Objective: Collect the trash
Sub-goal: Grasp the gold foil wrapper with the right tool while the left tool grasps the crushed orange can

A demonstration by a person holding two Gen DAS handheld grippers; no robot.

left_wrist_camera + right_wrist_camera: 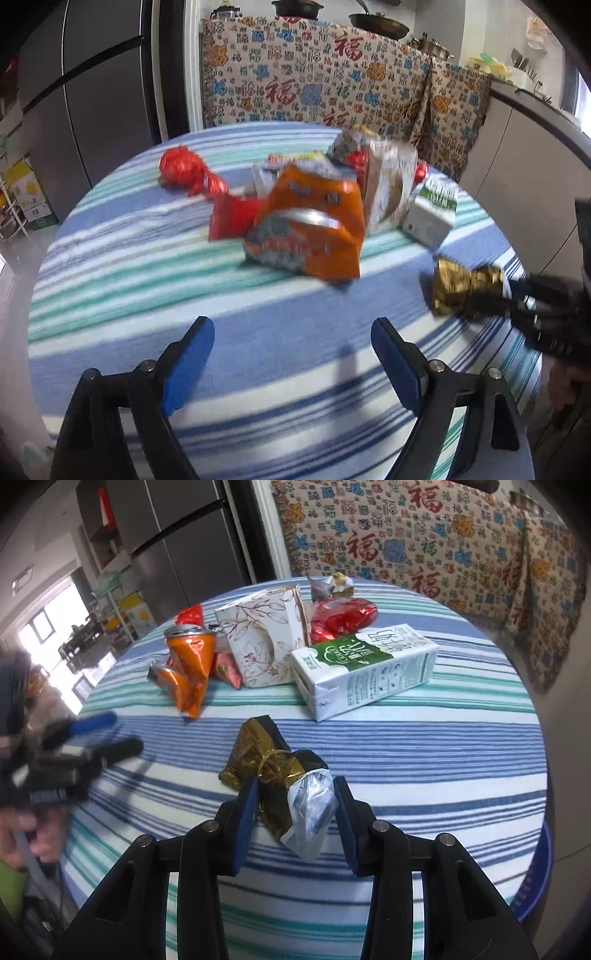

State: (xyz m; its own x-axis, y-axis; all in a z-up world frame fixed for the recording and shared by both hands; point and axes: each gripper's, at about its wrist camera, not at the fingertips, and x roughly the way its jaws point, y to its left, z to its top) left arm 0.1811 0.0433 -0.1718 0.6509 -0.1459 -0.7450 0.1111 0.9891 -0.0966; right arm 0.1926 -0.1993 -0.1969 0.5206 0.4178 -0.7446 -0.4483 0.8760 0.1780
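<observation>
Right tool (293,803) grips gold wrapper (273,771); left tool (291,345) gapes; milk carton (364,672) beyond.

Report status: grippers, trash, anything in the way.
Right gripper shut on gold wrapper. Left gripper open, empty, above the striped cloth. Crushed orange can, milk carton and floral box untouched behind. Nothing blocking.

My left camera looks down over the striped table (147,258) from its near edge, toward the patterned cloth (314,74). My right camera looks the same way, closer. Both share the table's trash pile.
</observation>
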